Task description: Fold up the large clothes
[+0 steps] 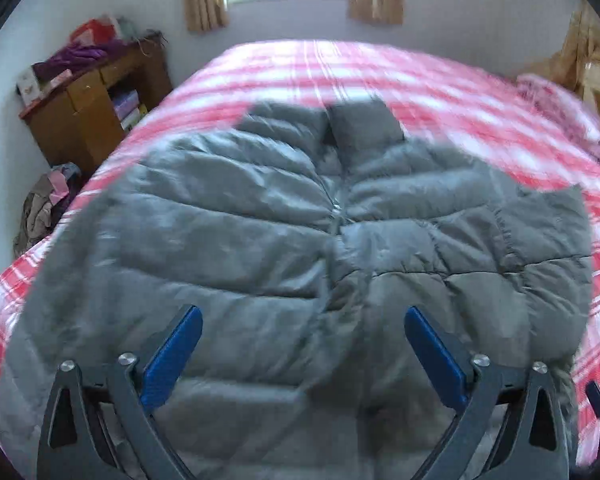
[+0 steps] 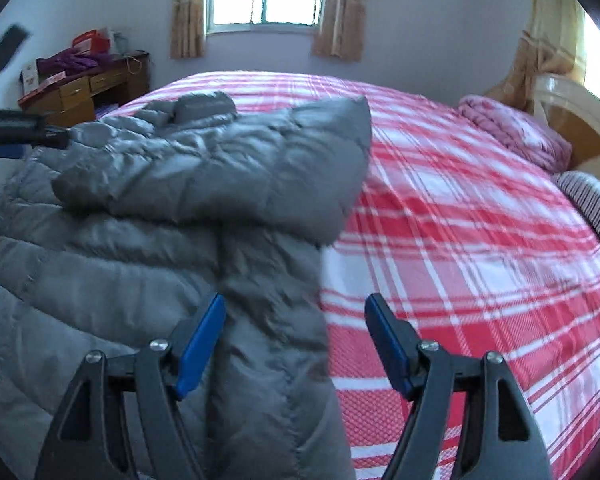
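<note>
One grey quilted jacket [image 1: 260, 216] lies spread on the bed's red-and-white checked cover [image 1: 440, 92], front up with the zip line running away from the near edge. Its right sleeve [image 2: 228, 168] is folded across the chest, the cuff end reaching to the jacket's right-hand edge.

The left gripper [image 1: 303, 354] hangs over the lower middle of the jacket, blue pads spread wide with nothing pinched between them. The right gripper [image 2: 295, 344] hovers at the jacket's right hem edge, also spread: its left pad is over grey fabric, its right pad over bare cover, and neither presses on anything.

Open cover stretches beyond the collar toward the far wall and widely to the right of the jacket. On the left the jacket reaches close to the bed's side edge.

Only the left wrist view shows a heap of clothes [image 1: 46, 204] on the floor beside the wooden desk [image 1: 84, 120]. The right wrist view alone shows the pink blanket [image 2: 516, 132], a striped pillow [image 2: 592, 204] and the headboard [image 2: 572, 120] at the right, plus the other gripper blurred at its left margin.
</note>
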A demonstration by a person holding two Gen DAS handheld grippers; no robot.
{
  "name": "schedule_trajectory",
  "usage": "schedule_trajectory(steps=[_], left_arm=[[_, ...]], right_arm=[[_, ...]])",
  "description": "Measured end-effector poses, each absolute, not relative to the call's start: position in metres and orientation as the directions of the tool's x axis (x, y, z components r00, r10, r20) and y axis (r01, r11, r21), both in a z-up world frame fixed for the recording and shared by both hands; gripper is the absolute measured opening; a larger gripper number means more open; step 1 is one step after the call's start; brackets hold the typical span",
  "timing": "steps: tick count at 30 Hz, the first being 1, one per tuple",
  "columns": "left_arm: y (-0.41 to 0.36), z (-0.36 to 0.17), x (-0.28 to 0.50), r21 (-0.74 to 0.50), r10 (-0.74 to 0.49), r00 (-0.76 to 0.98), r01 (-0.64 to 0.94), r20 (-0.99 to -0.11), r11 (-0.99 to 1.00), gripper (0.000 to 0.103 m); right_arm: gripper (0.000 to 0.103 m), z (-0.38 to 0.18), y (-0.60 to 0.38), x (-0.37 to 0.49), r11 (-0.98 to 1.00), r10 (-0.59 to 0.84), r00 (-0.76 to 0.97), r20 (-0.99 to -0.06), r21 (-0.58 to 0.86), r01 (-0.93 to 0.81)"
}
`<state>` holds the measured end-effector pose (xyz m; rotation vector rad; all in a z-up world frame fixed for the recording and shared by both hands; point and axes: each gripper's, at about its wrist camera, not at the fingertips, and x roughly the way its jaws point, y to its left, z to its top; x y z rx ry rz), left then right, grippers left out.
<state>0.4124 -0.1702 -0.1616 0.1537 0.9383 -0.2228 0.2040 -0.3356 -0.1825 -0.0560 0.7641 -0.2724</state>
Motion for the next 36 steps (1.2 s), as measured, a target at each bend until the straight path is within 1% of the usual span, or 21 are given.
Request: schedule_trajectory(steps=[1,2,3,4,5,6,8,12,16,19,20,22,23,24,25,26,27,29,31,33,36], left_arm=[[-0.176,-0.17,0.418,0.032,-0.123,0.55,0.264,-0.826,0.964,0.074],[-0.179,-0.177,0.423,0.013,-0.139,0.521,0.277,-0.842,0.961,0.052],[-0.181,-0.183,0.426,-0.019,-0.164,0.49,0.286,-0.856,0.958,0.033],[-0.181,-0.185,0.426,-0.053,-0.191,0.473,0.29,-0.86,0.955,0.03],[-0.18,-0.182,0.421,-0.054,-0.2,0.489,0.295,-0.849,0.954,0.026],[-0.18,-0.179,0.417,-0.047,-0.203,0.5,0.306,-0.842,0.951,0.021],[-0.172,-0.164,0.403,-0.025,-0.203,0.538,0.319,-0.818,0.947,0.017],[-0.139,-0.134,0.373,0.017,-0.181,0.635,0.293,-0.751,0.956,0.015],[-0.109,-0.13,0.352,0.093,-0.101,0.694,0.236,-0.713,0.967,0.015],[-0.098,-0.147,0.347,0.162,-0.023,0.701,0.196,-0.712,0.967,0.016],[-0.095,-0.155,0.35,0.172,-0.002,0.691,0.183,-0.723,0.968,0.018],[-0.09,-0.166,0.352,0.194,0.041,0.667,0.157,-0.744,0.968,0.033],[-0.089,-0.169,0.353,0.213,0.07,0.659,0.14,-0.749,0.967,0.045],[-0.086,-0.167,0.351,0.215,0.075,0.664,0.131,-0.744,0.968,0.049],[-0.083,-0.163,0.351,0.208,0.068,0.679,0.127,-0.731,0.97,0.05],[-0.08,-0.157,0.349,0.209,0.07,0.701,0.115,-0.709,0.971,0.054],[-0.078,-0.149,0.348,0.218,0.084,0.726,0.093,-0.682,0.971,0.065],[-0.073,-0.131,0.345,0.204,0.097,0.785,0.038,-0.612,0.978,0.081],[-0.073,-0.119,0.345,0.156,0.07,0.82,0.023,-0.568,0.987,0.082],[-0.083,-0.116,0.353,0.111,0.035,0.809,0.038,-0.586,0.993,0.083],[-0.107,-0.132,0.371,0.063,-0.02,0.767,0.079,-0.641,0.995,0.083]], right_arm=[[0.077,-0.186,-0.339,0.201,0.964,-0.261,0.686,-0.68,-0.141,0.227],[0.078,-0.191,-0.34,0.202,0.964,-0.257,0.68,-0.686,-0.132,0.231],[0.078,-0.192,-0.343,0.196,0.964,-0.254,0.677,-0.691,-0.126,0.233],[0.079,-0.192,-0.346,0.195,0.965,-0.249,0.676,-0.694,-0.119,0.234],[0.082,-0.193,-0.347,0.194,0.965,-0.247,0.676,-0.694,-0.112,0.237],[0.083,-0.194,-0.348,0.195,0.964,-0.246,0.675,-0.695,-0.106,0.242],[0.084,-0.197,-0.351,0.196,0.965,-0.239,0.673,-0.7,-0.091,0.248],[0.086,-0.2,-0.355,0.197,0.965,-0.223,0.671,-0.707,-0.063,0.255],[0.087,-0.202,-0.353,0.197,0.963,-0.237,0.67,-0.704,-0.078,0.259],[0.088,-0.203,-0.351,0.197,0.961,-0.248,0.666,-0.703,-0.091,0.262],[0.088,-0.203,-0.351,0.198,0.96,-0.25,0.665,-0.704,-0.093,0.263],[0.088,-0.203,-0.352,0.198,0.961,-0.248,0.66,-0.709,-0.093,0.262],[0.088,-0.203,-0.353,0.199,0.962,-0.242,0.656,-0.715,-0.087,0.26],[0.088,-0.202,-0.355,0.2,0.965,-0.224,0.651,-0.725,-0.072,0.252],[0.088,-0.199,-0.359,0.2,0.97,-0.195,0.645,-0.739,-0.05,0.237],[0.088,-0.194,-0.362,0.199,0.974,-0.174,0.643,-0.746,-0.037,0.222],[0.088,-0.188,-0.363,0.197,0.974,-0.18,0.648,-0.74,-0.045,0.22],[0.088,-0.166,-0.365,0.192,0.973,-0.197,0.677,-0.709,-0.058,0.223],[0.088,-0.141,-0.369,0.196,0.974,-0.189,0.716,-0.672,-0.034,0.225],[0.086,-0.12,-0.371,0.213,0.973,-0.188,0.744,-0.641,-0.02,0.229],[0.081,-0.109,-0.367,0.252,0.975,-0.194,0.772,-0.606,-0.029,0.222]])
